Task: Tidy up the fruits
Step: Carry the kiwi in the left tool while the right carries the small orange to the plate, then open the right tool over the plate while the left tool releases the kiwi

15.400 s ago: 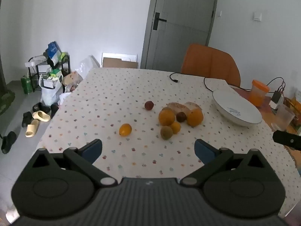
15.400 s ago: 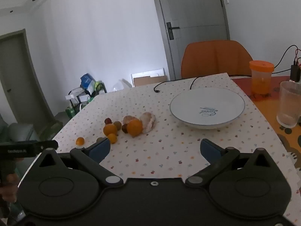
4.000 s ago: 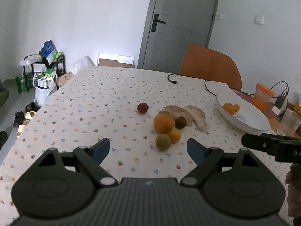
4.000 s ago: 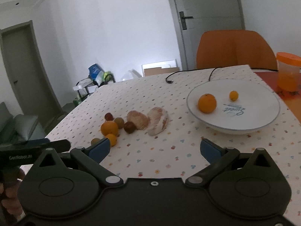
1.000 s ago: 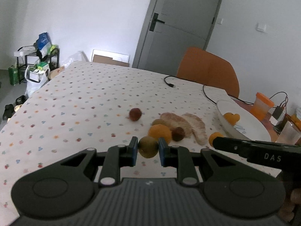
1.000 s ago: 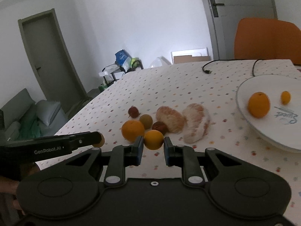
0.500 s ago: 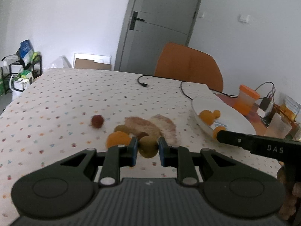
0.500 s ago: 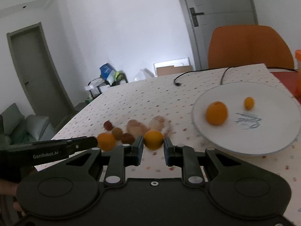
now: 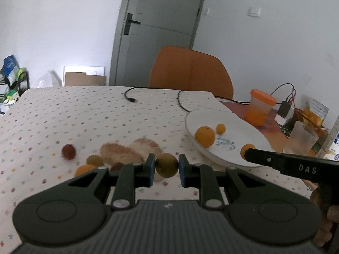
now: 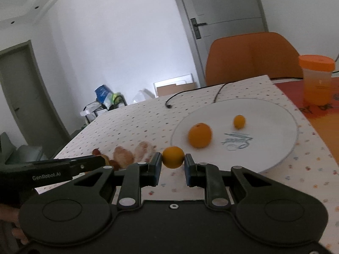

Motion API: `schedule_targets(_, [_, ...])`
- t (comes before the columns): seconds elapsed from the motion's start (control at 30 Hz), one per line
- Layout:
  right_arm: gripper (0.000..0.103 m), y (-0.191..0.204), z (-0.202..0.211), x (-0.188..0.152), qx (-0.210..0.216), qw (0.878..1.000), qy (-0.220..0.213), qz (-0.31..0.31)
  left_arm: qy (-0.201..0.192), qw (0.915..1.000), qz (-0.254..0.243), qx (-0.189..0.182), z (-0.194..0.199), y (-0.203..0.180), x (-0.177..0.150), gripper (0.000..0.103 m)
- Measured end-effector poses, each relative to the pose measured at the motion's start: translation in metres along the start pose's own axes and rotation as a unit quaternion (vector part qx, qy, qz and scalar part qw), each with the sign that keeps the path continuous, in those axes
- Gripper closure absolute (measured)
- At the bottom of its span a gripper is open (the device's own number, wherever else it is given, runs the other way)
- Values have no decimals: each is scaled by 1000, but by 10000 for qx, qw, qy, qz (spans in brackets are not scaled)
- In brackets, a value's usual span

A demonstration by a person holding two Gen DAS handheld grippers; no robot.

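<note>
Between the blue pads of our left gripper (image 9: 166, 165) we hold a round olive-green fruit (image 9: 166, 165), clamped tight and lifted clear of the dotted tablecloth (image 9: 84, 116). Our right gripper (image 10: 173, 157) is likewise closed on a small orange (image 10: 173, 157).

Both fruits are bound, we judge, for the white plate (image 10: 275, 114), so we place everything from it. Inside the plate sit a large orange (image 10: 199, 135) and, beyond it, a tiny orange (image 10: 239, 122), apart from each other. The small orange in our right gripper hangs just short of the plate's near rim, with the plate ahead and to the right. The green fruit in our left gripper is further off: the plate lies well to its right and slightly ahead. Our right hand is plainly the nearer one and needs only a short push forward; our left must cross rightward, behind the right gripper's finger.

Left of the plate, on the cloth, remain two peeled pomelo segments (image 9: 131, 150), a dark red fruit (image 9: 68, 151), another greenish fruit (image 9: 95, 160) and an orange one partly hidden behind our gripper. Beyond the plate stand an orange-lidded jar (image 10: 316, 78) and an orange chair (image 9: 190, 72).
</note>
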State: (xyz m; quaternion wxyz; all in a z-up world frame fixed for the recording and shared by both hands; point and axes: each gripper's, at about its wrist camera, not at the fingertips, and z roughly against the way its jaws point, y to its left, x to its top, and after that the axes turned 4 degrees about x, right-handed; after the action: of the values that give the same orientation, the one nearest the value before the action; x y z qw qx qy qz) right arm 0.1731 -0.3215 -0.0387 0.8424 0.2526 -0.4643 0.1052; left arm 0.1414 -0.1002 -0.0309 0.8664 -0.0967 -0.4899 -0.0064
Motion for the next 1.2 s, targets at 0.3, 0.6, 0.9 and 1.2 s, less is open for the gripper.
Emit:
schedule_targets(0.3, [82,-29,12,1,-284,9993,-155,-195,32,9994,-271,-231,-20,-31,10,81])
schedule_targets(0.6, [76,-52,23,1,-579,9970,-384,-332,122,9977,-470,-465,-39,-64,16,81])
schedule_targets(0.9, [74,-67,37,-8,-638,9953,-469,-564,139,9963,-625,-580,-50,-85,22,81])
schedule_targets(1.2, [73,-69,44,-7,-571,9943,-576,-690,56,9976,-504,-462,-46,-80,27,74])
